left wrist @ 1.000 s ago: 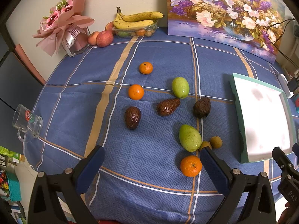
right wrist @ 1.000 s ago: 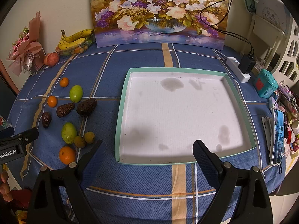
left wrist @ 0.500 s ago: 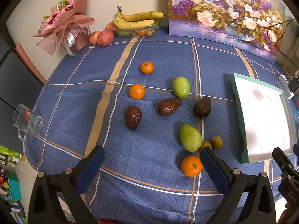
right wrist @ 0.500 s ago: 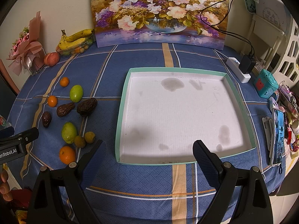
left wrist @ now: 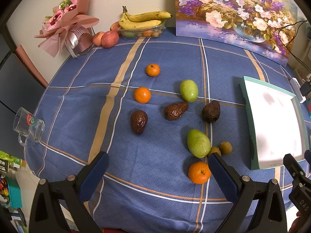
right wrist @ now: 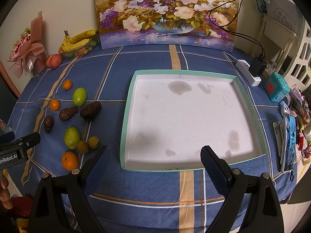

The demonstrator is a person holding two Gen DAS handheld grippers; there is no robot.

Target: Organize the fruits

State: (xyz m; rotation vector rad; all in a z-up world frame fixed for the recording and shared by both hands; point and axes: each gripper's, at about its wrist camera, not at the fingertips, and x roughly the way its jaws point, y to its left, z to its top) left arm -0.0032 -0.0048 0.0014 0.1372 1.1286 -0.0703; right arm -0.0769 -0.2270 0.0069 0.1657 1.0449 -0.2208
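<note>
Where a blue plaid cloth [left wrist: 155, 54] covers the table, a flower painting [right wrist: 165, 13] leans on the wall at 12 o'clock, with bananas [left wrist: 143, 19], apples [left wrist: 108, 37] and a bouquet [left wrist: 66, 25] at 11 and a glass mug [left wrist: 29, 126] on its side at 9. Tray [right wrist: 126, 116]: teal rim, white floor, stained, nothing in it. Loose fruit, left wrist view: three oranges [left wrist: 199, 172], two green fruits [left wrist: 198, 143], three dark avocados [left wrist: 139, 121], two small brown fruits [left wrist: 225, 147]. Left gripper [left wrist: 158, 169]: wide open, holding nothing; nearest orange at its 3 o'clock, just inside the right finger. Right gripper [right wrist: 154, 160]: wide open, holding nothing; tray at 12, fruit at 10.
</note>
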